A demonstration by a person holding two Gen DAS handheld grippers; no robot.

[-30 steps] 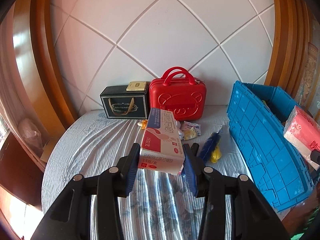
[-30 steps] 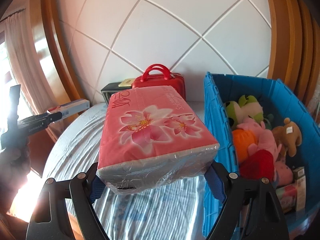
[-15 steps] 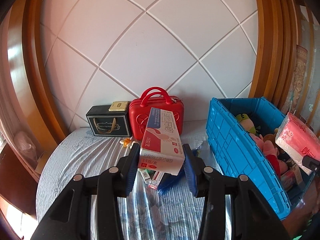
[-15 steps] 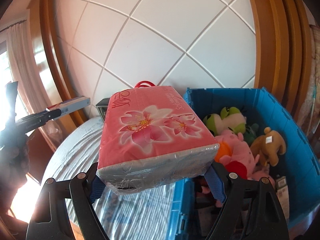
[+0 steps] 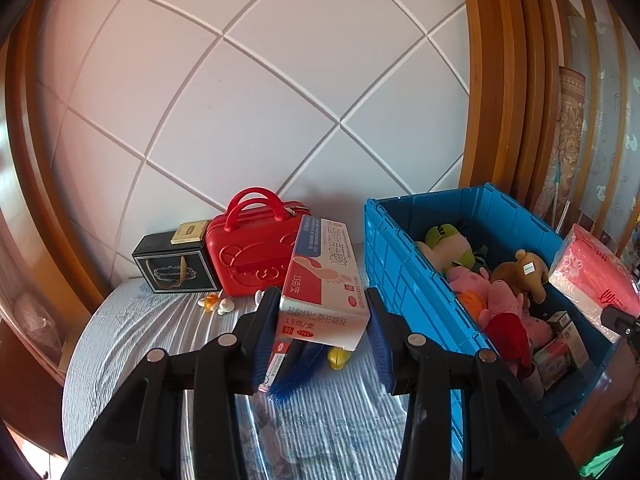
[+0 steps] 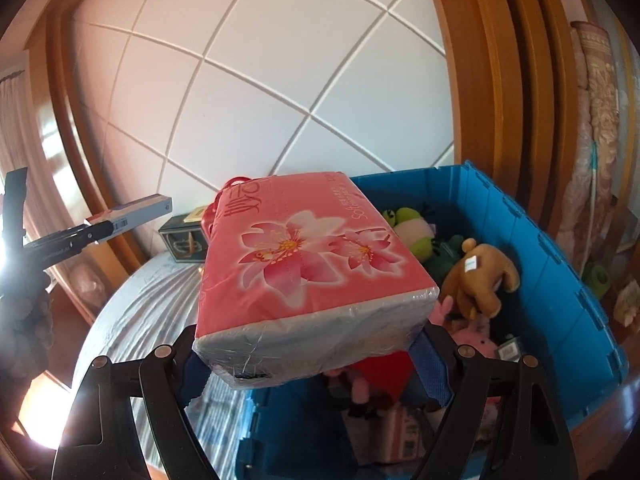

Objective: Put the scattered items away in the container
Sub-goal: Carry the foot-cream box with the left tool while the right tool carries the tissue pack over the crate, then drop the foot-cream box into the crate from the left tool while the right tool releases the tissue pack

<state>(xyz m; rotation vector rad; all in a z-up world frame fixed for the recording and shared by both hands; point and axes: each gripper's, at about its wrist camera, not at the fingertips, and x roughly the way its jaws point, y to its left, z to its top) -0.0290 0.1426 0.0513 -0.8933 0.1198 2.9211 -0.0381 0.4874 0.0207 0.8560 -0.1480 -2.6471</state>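
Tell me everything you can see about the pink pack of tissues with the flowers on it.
The pink plastic-wrapped tissue pack is a soft rectangular block, its top printed with pink lilies and white lettering, its near end clear film over white tissue. The right tongs clamp it by its two long sides, holding it in the air, roughly level, front end tilted slightly up. It sits over the near-left rim of the blue plastic crate of soft toys, touching only the blue pads.
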